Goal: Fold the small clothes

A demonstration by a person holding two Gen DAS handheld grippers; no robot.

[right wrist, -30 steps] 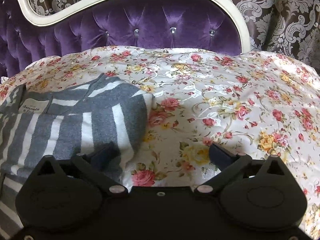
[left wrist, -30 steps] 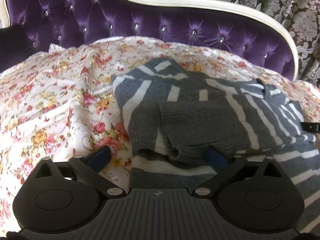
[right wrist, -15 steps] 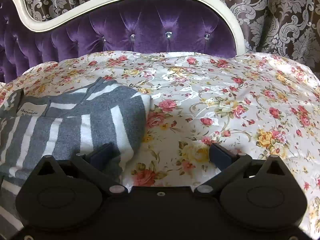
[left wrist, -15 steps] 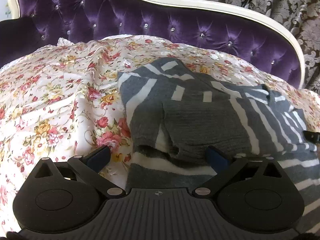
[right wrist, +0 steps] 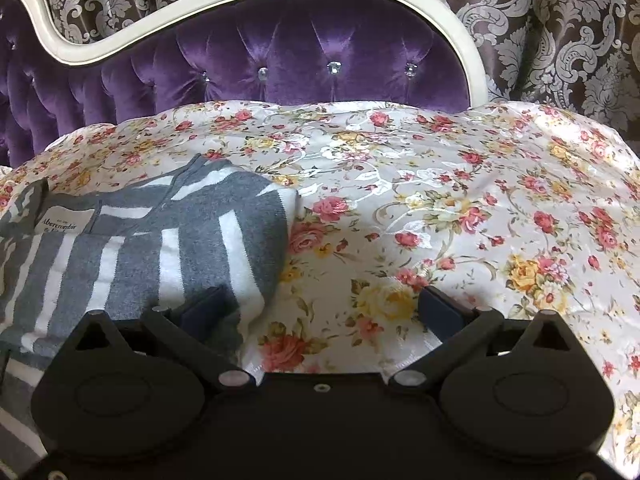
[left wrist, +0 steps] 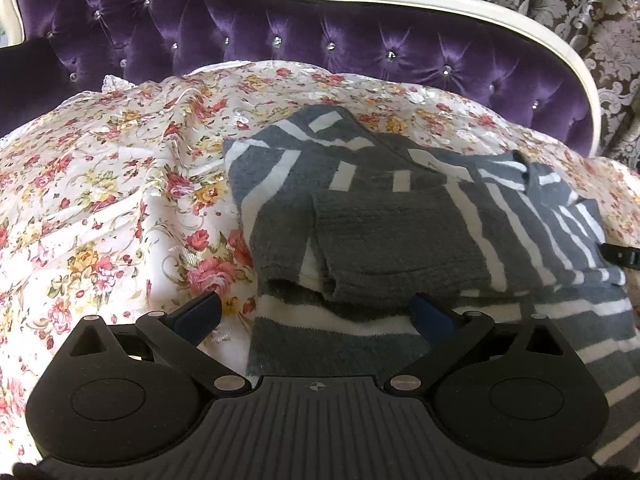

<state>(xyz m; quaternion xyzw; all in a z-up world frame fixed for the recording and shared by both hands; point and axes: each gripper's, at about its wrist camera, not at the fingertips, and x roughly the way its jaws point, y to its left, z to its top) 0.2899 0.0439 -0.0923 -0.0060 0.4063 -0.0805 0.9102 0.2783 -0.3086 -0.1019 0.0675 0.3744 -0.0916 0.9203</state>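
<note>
Left wrist view shows the striped sweater [left wrist: 400, 224] lying straight ahead of the left hand-held gripper [left wrist: 316, 314], on the floral bedspread [left wrist: 100, 200] in front of the purple tufted headboard [left wrist: 320, 44]. A grey sleeve is folded across its body, and the garment's long axis runs from near left to far right, toward the collar end. The left hand-held gripper is spread wide and holds nothing; its right fingertip sits over the near knit edge, its left one over bare bedspread just beside the sweater's left edge. In the right wrist view the sweater [right wrist: 140, 248] lies to the near left of the right hand-held gripper [right wrist: 320, 306], label and collar at the far left, and its folded right edge ends between the fingertips. That gripper is also wide and empty, with only its left fingertip over the knit. The left hand-held gripper is therefore judged the nearer and better centred on the cloth; the next fold probably starts at the near hem directly ahead of it. Compared with a second ago, the sweater's folds look unchanged, while more headboard and curtain [right wrist: 560, 40] show in both views, suggesting both grippers have drawn slightly back or tilted up.
</note>
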